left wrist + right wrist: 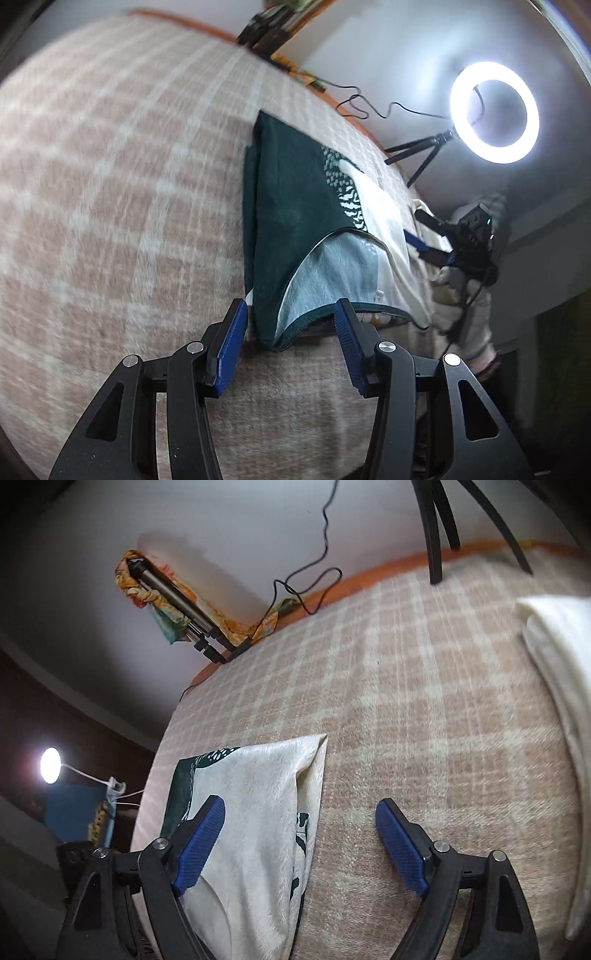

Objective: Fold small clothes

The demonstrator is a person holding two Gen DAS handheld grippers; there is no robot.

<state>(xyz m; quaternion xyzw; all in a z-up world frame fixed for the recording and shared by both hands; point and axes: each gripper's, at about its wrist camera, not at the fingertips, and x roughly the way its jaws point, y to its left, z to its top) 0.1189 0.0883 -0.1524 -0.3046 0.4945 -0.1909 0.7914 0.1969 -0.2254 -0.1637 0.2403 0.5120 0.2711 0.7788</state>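
A small garment, dark green and cream with a white pattern (291, 206), lies partly folded on the checked blanket (110, 184). Its near corner is turned back and shows a pale lining. My left gripper (291, 314) is open, its blue fingers on either side of that near corner, not closed on it. In the right wrist view the same garment (258, 812) shows its cream side with a folded corner at the top. My right gripper (299, 812) is open just above the garment's right edge, holding nothing. The right gripper also shows in the left wrist view (436, 236).
A lit ring light (495, 110) on a tripod stands past the bed's far edge. A folded cream cloth (561, 686) lies at the right. A folded tripod on patterned fabric (173, 602) and a black cable (317, 572) sit by the wall. A small lamp (50, 764) glows at the left.
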